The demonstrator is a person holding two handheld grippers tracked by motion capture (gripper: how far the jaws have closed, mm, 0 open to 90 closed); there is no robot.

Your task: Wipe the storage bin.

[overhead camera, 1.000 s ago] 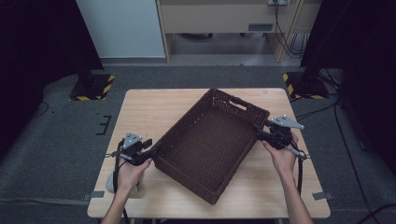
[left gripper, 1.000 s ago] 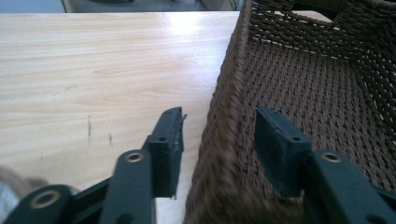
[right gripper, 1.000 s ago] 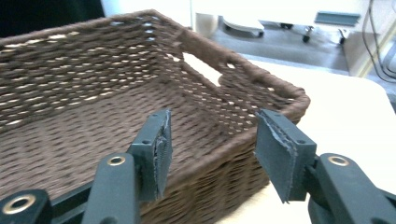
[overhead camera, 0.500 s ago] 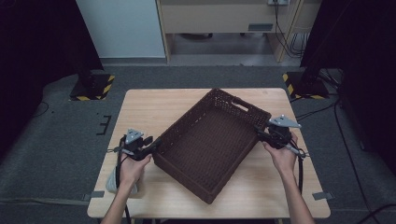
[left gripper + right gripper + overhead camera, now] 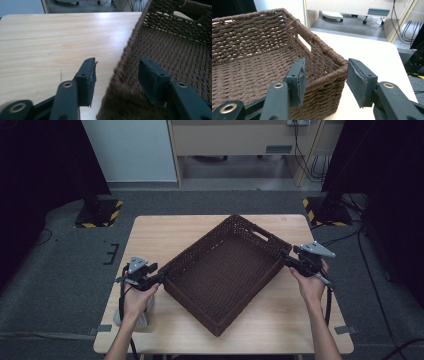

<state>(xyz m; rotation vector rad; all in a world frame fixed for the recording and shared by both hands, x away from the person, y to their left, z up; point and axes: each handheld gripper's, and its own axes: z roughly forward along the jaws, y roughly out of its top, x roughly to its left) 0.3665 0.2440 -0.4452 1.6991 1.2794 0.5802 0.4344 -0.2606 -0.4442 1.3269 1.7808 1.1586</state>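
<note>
The basket [image 5: 225,272] is set askew on the table [image 5: 165,232], with opposite corners straddled by the left gripper [image 5: 116,73] and the right gripper [image 5: 325,77]. In both gripper views, gaps are seen between pads and rim; the left jaws have just been opening. The rim nearest the left gripper is blurred, and the basket's far end is cut off in the gripper views.

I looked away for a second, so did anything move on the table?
Hardly anything. The left hand-held gripper has just been opening its jaws, which straddle the wicker basket wall at its corner without pressing it. The right hand-held gripper straddles the opposite corner, jaws apart. The basket and wooden table stayed put.
</note>
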